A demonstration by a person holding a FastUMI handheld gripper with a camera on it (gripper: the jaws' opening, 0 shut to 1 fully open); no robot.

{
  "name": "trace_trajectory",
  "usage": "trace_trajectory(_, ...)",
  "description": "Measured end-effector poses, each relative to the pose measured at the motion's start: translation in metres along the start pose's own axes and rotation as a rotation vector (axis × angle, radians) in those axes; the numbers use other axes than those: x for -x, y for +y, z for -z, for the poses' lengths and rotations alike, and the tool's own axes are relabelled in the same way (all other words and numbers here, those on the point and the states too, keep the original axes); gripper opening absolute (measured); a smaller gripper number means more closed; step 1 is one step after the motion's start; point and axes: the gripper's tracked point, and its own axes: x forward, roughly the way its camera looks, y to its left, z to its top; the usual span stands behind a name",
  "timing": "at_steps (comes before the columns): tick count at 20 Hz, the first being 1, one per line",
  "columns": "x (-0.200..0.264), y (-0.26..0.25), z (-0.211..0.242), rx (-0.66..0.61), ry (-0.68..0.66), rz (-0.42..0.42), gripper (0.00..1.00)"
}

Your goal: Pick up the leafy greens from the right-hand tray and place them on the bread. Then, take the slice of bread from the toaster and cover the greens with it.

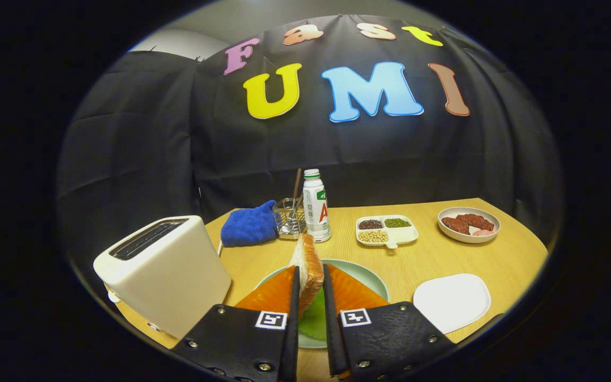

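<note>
Pale wood makes up the table [433,265] in the gripper view; on it, just ahead of the tongs [311,297], sits a round light-green plate [369,276]; the tongs are closed down on a slice of bread [308,268], which stands on edge between the two fingers with its crust toward the booth wall, held above the plate; beneath the fingers, inside the plate, a patch of leafy greens [313,321] shows in the narrow gap, though what lies under it is hidden; to the left of the plate stands a cream toaster [165,273], its slots facing up and their insides too dark to read; to the right of the plate lies a white rounded tray [451,301] with nothing on it; beyond the plate, a white divided dish [386,231] holds dark beans in one compartment, green beans in the next and pale yellow beans in a third; right of that, a shallow bowl [469,224] carries reddish-brown meat pieces; at the far side a white bottle [316,206] with a green cap stands upright, just beside a wire holder [289,216] with a stick-like utensil rising from it; a blue oven mitt [249,224] lies touching the holder's left side.
</note>
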Motion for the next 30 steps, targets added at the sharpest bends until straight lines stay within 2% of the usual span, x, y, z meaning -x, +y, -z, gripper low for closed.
trace_trajectory(3, -0.002, 0.001, 0.006, 0.029, 0.016, -0.002, 0.24)
trace_trajectory(4, -0.002, 0.000, 0.009, 0.042, 0.023, -0.003, 0.29)
trace_trajectory(6, -0.001, -0.001, 0.011, 0.064, 0.022, 0.003, 0.29)
trace_trajectory(9, -0.001, -0.013, 0.010, 0.109, 0.012, 0.051, 0.29)
trace_trajectory(10, -0.003, -0.018, 0.012, 0.121, 0.016, 0.063, 0.33)
trace_trajectory(13, -0.004, -0.029, 0.014, 0.139, 0.020, 0.090, 0.38)
trace_trajectory(14, -0.004, -0.033, 0.015, 0.145, 0.016, 0.098, 0.43)
trace_trajectory(16, -0.002, -0.037, 0.015, 0.146, 0.007, 0.099, 0.61)
trace_trajectory(20, 0.010, -0.046, 0.005, 0.132, -0.048, 0.093, 0.62)
trace_trajectory(30, 0.048, -0.109, -0.018, 0.108, -0.156, 0.146, 0.62)
